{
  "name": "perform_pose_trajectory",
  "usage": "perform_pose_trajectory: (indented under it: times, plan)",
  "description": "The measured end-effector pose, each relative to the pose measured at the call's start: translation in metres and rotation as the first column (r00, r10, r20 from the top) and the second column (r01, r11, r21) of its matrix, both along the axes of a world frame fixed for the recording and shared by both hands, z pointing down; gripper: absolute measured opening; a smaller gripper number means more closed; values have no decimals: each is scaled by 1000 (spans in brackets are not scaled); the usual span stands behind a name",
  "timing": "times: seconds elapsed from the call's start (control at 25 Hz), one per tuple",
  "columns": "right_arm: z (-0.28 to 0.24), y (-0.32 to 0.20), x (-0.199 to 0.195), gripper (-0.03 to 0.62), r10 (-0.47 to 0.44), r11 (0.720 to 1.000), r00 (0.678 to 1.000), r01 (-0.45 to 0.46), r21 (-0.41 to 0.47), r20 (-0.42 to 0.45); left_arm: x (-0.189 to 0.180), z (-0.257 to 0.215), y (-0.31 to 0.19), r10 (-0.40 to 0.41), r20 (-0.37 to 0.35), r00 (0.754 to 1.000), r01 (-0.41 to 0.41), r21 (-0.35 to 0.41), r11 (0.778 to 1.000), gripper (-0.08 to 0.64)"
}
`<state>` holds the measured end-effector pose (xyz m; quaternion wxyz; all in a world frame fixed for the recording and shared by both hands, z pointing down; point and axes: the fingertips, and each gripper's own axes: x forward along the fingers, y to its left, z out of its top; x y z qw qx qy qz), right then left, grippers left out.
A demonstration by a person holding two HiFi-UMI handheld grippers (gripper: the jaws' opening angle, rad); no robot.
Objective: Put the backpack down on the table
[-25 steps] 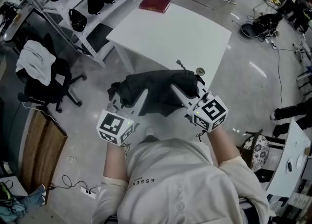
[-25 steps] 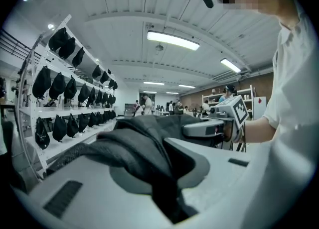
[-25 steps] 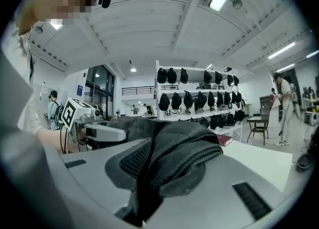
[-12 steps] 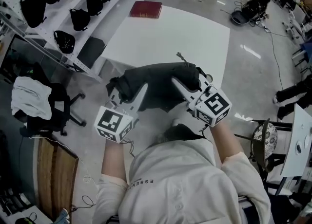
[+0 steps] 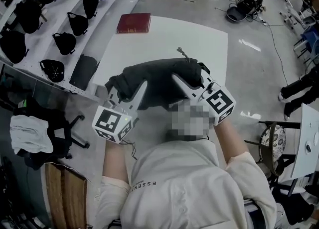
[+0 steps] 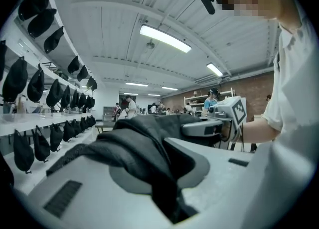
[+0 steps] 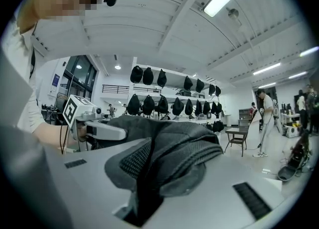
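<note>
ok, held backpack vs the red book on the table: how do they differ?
Colour: the backpack is black, the book red. Shape: the backpack is soft and slumped, the book flat and rectangular. State: the backpack is clamped by the left hand-held gripper and right hand-held gripper; the book lies untouched at the table's far left corner.

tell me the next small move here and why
Probably lower it straight down: left tool and right tool are both shut on the backpack, which seems to hang over the near half of the white table, clear of the red book.
</note>
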<state>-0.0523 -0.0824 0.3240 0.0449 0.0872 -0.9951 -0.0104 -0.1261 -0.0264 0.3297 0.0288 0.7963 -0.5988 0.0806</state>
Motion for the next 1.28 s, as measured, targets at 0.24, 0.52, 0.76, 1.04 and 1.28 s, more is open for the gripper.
perform_pose_trajectory:
  times: [0.24, 0.52, 0.76, 1.04, 1.28]
  plan:
    - [-10, -75, -7, 77, 55, 998, 998, -55, 9, -3, -10, -10, -80, 65, 3, 998, -65, 4, 998, 71]
    - [-10, -148, -7, 77, 117, 993, 993, -117, -14, 9, -13, -12, -157, 123, 28, 992, -123, -6, 992, 71]
    - [-10, -197, -16, 77, 164, 986, 986, -164, 1, -10, -25, -10, -210, 167, 4, 986, -167, -10, 986, 71]
    - [-4, -251, -28, 77, 234, 972, 972, -234, 9, -27, -39, -3, -270, 234, -21, 972, -234, -9, 972, 71]
    - [8, -297, -39, 77, 305, 952, 951, -306, -7, -39, -52, 11, -322, 303, -34, 953, -303, -23, 953, 71]
